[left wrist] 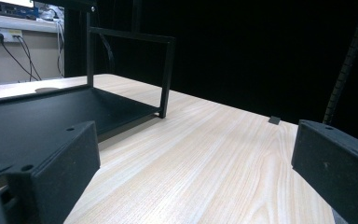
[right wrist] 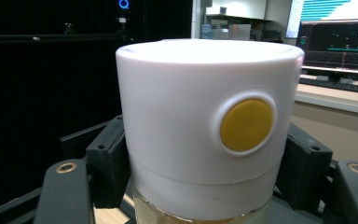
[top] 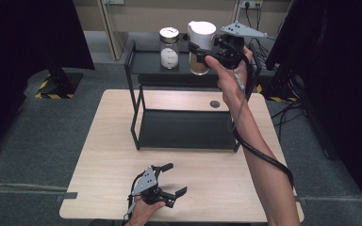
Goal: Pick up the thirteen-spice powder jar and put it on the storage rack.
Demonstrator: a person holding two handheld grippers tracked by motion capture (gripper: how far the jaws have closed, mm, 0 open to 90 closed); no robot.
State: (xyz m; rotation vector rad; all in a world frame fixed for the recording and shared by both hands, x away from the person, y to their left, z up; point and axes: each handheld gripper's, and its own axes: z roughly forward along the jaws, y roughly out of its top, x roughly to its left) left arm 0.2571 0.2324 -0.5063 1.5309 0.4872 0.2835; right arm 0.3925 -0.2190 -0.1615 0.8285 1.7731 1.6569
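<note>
High view. The right hand-held gripper (top: 202, 49) is clenched on a glass jar with a white pour lid (top: 201, 47), gripping it at the lid's lower edge. The jar is at the level of the top shelf of the black metal rack (top: 136, 113), at that shelf's right end, well apart from a second glass jar with a metal lid (top: 169, 47) standing on the shelf. Whether the held jar's base touches the shelf cannot be told. The jar's long axis is vertical; its lid points up and its spout toward the left of this view. The step in hand appears to be carrying the jar at the upper shelf, either placing or removing it. The next move calls for keeping the jar upright and clear of the rack's frame. The left hand-held gripper (top: 175, 179) rests released over the near edge of the table (top: 103, 155).

Left gripper view. The jaws stand wide apart with nothing between them, above the table (left wrist: 205, 154), facing the rack's lower shelf (left wrist: 37, 112).

Right gripper view. Both jaws press the white lid (right wrist: 177, 126) at its sides. A yellow button (right wrist: 246, 124) faces the camera. Brownish contents show below the lid.
</note>
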